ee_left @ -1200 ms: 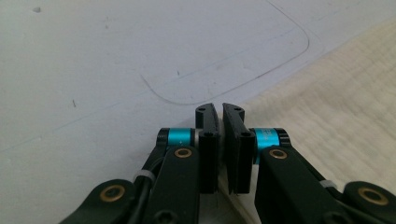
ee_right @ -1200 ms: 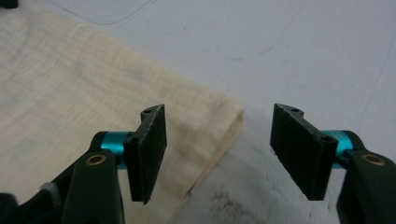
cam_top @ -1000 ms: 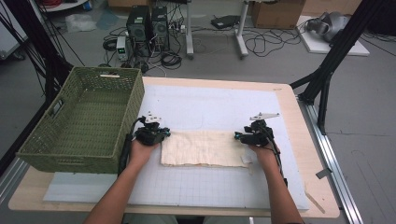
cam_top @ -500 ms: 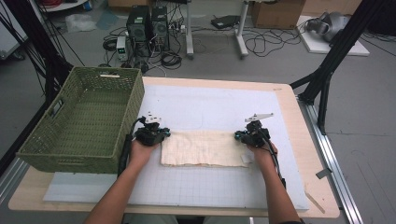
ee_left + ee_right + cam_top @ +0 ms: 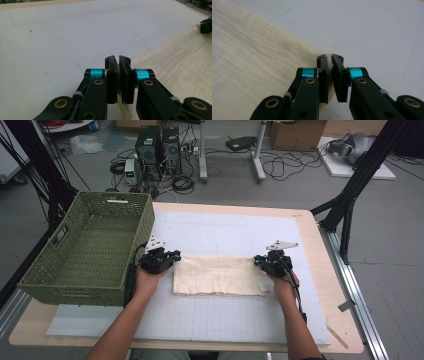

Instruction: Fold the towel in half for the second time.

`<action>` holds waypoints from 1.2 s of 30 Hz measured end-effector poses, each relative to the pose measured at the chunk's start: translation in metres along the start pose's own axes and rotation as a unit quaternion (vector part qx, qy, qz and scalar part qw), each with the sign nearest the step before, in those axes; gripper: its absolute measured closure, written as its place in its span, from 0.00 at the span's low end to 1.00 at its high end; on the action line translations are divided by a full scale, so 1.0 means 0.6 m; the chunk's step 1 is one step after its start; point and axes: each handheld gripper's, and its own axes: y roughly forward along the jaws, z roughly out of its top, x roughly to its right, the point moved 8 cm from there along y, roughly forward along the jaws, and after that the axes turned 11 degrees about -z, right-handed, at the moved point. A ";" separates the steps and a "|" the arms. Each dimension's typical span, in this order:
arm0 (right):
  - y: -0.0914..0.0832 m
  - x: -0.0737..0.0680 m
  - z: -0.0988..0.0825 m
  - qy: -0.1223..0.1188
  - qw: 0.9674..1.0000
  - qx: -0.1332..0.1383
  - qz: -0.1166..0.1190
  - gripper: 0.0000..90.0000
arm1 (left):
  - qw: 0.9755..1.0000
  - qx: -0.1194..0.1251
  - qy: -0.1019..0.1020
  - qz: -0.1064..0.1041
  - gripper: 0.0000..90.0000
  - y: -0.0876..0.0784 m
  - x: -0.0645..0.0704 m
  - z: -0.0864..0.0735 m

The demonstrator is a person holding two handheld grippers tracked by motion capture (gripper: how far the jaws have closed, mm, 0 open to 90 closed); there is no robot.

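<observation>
Cream cloth [image 5: 219, 275] flat on the white mat [image 5: 225, 320] mid-desk, right of the green basket [image 5: 85, 255]. Left gripper [image 5: 172, 257] fingers [image 5: 112, 82] clamped on its far left corner; right gripper [image 5: 257, 261] fingers [image 5: 339, 82] just closed, pinching its far right corner.

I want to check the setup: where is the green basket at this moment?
In the high view, the green basket stands at the table's left edge, just left of the left gripper and the cream cloth.
</observation>
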 end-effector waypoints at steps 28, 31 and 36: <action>-0.089 -0.029 -0.024 -0.023 0.997 0.060 0.032 0.93 | 0.998 0.012 0.036 -0.041 0.93 -0.057 0.064 -0.025; -0.098 -0.036 -0.036 -0.025 0.997 0.061 0.038 0.93 | 0.998 0.009 0.037 -0.044 0.93 -0.059 0.068 -0.034; -0.108 -0.043 -0.052 -0.036 0.996 0.060 0.047 0.93 | 0.998 0.001 0.032 -0.052 0.93 -0.063 0.073 -0.052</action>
